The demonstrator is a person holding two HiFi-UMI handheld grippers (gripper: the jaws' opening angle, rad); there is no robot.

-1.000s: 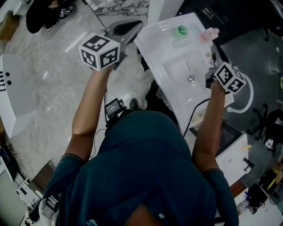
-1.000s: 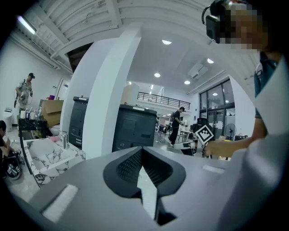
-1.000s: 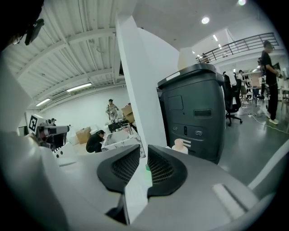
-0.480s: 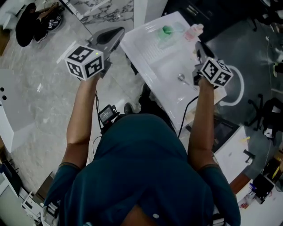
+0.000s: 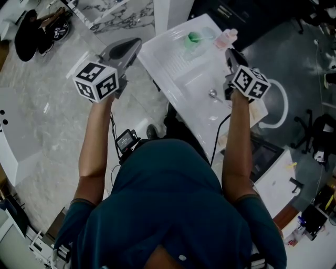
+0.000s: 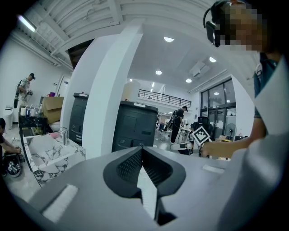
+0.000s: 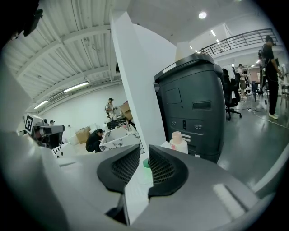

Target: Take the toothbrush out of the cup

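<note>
A white sink basin (image 5: 178, 65) lies in front of me. At its far end stands a green cup (image 5: 193, 38); I cannot make out the toothbrush in it. My right gripper (image 5: 230, 53) hovers over the basin's right edge, close to a pink bottle (image 5: 227, 38). In the right gripper view its jaws (image 7: 145, 157) stand slightly open with nothing between them, and the green cup (image 7: 145, 164) shows through the gap. My left gripper (image 5: 134, 43) is held left of the basin, off the sink. Its jaws (image 6: 141, 151) are shut and empty.
The pink bottle (image 7: 177, 140) stands right of the cup. Behind the sink rise a white pillar (image 7: 135, 85) and a dark cabinet (image 7: 194, 108). A metal drain fitting (image 5: 212, 94) sits in the basin. A marble counter (image 5: 118, 8) is further back, with people in the background.
My right gripper has sunk a little towards the basin and drawn nearer the pink bottle. The left gripper has kept its place. The head view has shifted slightly.
</note>
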